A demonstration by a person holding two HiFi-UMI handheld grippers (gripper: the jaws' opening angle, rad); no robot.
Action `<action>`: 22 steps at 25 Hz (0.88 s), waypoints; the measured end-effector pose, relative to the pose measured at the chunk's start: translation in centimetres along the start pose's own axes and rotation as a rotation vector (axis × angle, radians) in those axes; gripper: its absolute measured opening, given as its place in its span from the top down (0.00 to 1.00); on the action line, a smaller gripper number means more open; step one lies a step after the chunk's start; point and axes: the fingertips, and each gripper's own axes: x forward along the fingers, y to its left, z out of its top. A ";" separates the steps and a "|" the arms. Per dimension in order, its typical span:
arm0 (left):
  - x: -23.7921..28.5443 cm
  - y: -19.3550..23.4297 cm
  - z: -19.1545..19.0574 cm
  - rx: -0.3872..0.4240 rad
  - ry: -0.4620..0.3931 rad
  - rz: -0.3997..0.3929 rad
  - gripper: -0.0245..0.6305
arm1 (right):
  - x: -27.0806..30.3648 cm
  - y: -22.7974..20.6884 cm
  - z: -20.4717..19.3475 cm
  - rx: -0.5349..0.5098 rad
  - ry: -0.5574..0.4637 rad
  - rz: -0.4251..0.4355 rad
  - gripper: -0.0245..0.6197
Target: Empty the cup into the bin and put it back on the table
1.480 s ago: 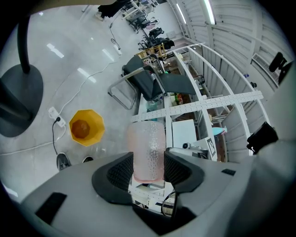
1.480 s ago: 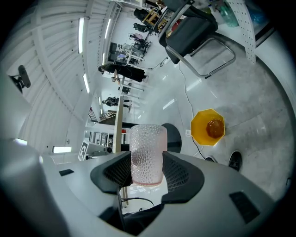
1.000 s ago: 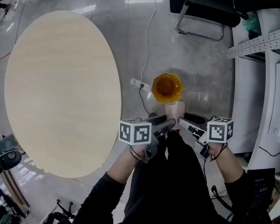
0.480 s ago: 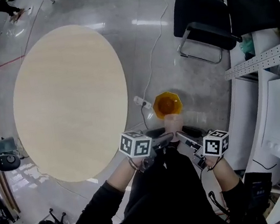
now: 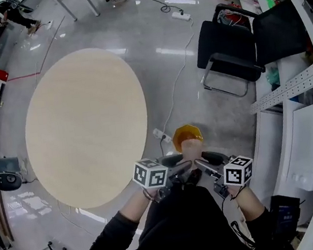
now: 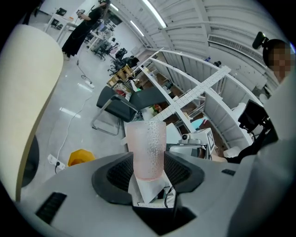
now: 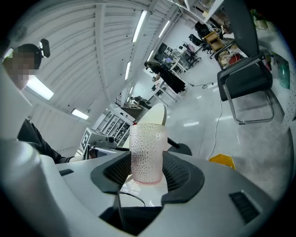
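I find left gripper [image 6: 148, 170] and right gripper [image 7: 147, 173] both clamped on the upright cup [image 5: 190, 147], with the bin [image 5: 184, 133] just beyond at 12 o'clock and the table [image 5: 87, 125] at 10 o'clock, leftward.

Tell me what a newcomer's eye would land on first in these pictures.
A pink dimpled cup stands out first, gripped from both sides by the jaws of the left gripper and the right gripper, close in front of the person. In the head view an orange bin sits on the grey floor just beyond the cup. A large round pale table lies to the left.
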 end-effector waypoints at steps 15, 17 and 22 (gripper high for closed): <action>-2.3 -4.8 2.1 0.178 -0.115 0.073 0.62 | -2.4 4.8 3.1 -0.319 0.014 0.058 0.62; -3.5 -4.8 1.9 0.191 -0.132 0.092 0.62 | -1.7 5.8 3.0 -0.366 0.032 0.069 0.62; -6.4 -5.2 2.1 0.283 -0.185 0.159 0.62 | -0.3 8.7 3.2 -0.504 0.063 0.071 0.62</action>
